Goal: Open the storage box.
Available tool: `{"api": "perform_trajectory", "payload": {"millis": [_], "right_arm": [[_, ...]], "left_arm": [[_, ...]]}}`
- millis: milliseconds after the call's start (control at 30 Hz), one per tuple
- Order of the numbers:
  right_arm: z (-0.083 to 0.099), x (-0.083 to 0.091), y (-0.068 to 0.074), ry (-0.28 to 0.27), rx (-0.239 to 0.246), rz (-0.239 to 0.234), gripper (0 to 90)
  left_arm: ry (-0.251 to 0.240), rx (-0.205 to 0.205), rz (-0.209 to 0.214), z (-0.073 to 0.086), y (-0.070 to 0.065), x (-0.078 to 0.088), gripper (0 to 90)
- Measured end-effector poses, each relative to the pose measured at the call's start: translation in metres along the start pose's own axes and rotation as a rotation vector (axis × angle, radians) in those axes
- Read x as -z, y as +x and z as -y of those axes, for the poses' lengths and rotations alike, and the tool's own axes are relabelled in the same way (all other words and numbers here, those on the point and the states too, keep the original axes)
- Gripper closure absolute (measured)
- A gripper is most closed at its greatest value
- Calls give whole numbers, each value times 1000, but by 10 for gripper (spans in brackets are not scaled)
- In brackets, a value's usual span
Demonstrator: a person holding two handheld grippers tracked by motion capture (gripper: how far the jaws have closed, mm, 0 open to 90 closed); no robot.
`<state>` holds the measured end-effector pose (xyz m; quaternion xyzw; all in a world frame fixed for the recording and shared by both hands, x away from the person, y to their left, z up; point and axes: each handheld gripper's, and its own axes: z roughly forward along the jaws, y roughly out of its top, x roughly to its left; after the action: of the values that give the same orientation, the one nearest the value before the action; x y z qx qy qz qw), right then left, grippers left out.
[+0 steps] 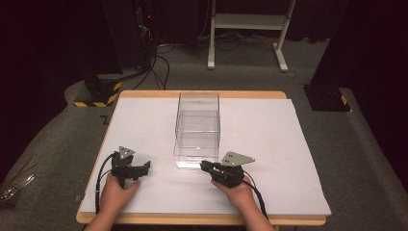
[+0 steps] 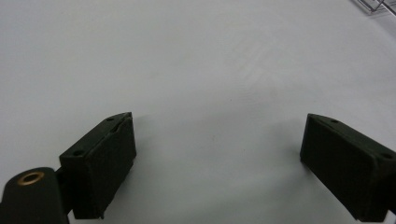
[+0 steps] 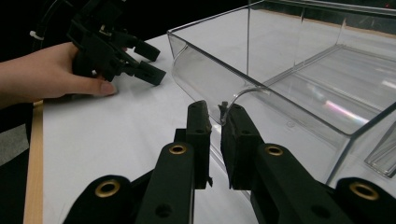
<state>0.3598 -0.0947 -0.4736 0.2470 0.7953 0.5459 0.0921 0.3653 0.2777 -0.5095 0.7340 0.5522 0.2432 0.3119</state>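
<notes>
Your right gripper (image 3: 215, 122) has its jaws pinched on the front wall of the clear plastic bin (image 3: 299, 93), which stands mid-table toward the near edge. Your left gripper (image 2: 217, 154) rests open over bare white table (image 1: 269, 144) near the left edge. Judging by the grip, you're about to drag the bin: pull level, slowly. The right gripper view shows the pinched lip; the high view shows the bin's full length.

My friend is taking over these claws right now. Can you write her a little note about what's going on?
Right claw: shut on the near front wall of the clear plastic box, at its curved handle notch.
Left claw: open, holding nothing, resting on the white table cover left of the box.
Done: the box is gripped.
Left: probably pull or shift the box; go gently, it looks light and could slide.
</notes>
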Motion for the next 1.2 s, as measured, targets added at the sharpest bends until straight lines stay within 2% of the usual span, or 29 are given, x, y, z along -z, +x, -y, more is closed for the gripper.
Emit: {"api": "perform_trajectory", "payload": {"millis": [200,400,733,1200], "right_arm": [[0,8,10,32,33,-19,823],[6,13,17,22,38,-36,825],[13,21,20,11,34,-44,821],[16,25,25,23,67,-43,815]], "left_arm": [[0,0,0,0,0,0,108],[0,0,0,0,0,0,108],[-2,1,-1,0,0,0,108],[-1,0,-1,0,0,0,109]]}}
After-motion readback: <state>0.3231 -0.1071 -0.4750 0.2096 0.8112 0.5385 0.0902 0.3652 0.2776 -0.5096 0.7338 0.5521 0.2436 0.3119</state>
